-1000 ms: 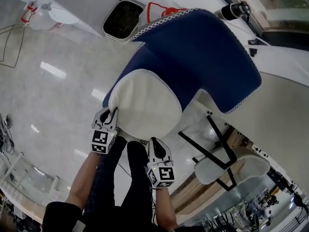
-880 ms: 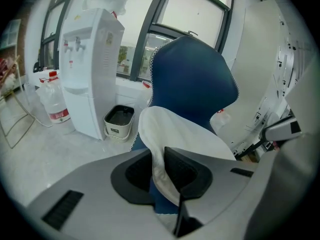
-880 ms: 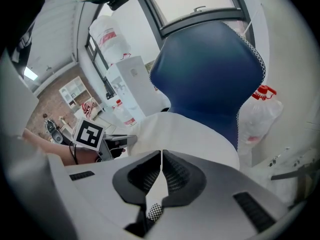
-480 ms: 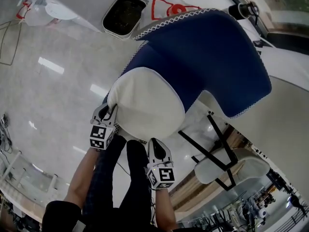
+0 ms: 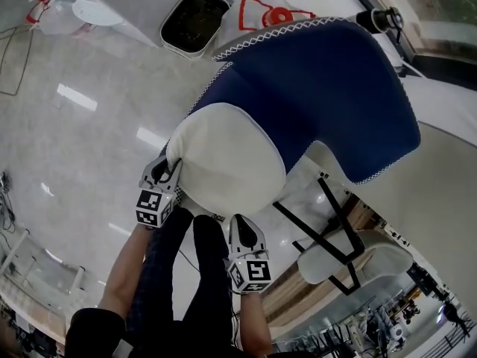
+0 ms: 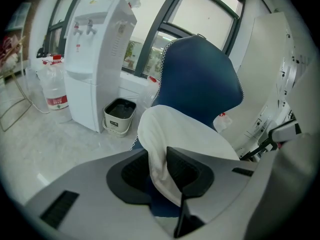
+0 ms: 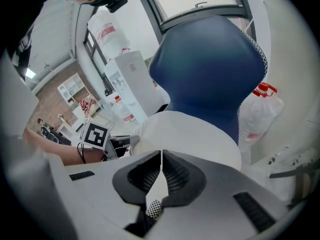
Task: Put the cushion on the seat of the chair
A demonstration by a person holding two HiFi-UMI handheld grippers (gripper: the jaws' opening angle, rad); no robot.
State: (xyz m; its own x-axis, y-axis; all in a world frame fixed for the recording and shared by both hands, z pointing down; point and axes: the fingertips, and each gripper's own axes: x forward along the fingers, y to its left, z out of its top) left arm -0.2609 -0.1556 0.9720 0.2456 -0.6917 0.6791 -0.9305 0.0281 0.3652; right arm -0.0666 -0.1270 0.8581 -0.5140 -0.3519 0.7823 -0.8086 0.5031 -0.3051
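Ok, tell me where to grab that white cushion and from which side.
Grip the cushion by its thin near rim, from the open front of the chair: the tall backrest blocks the far side. The right gripper is shut on that rim; the left gripper has its jaws opening with the rim between them.

Left tool (image 5: 170, 170), jaws opening around cushion (image 5: 227, 162) edge, right tool (image 5: 244, 221) clamped on it
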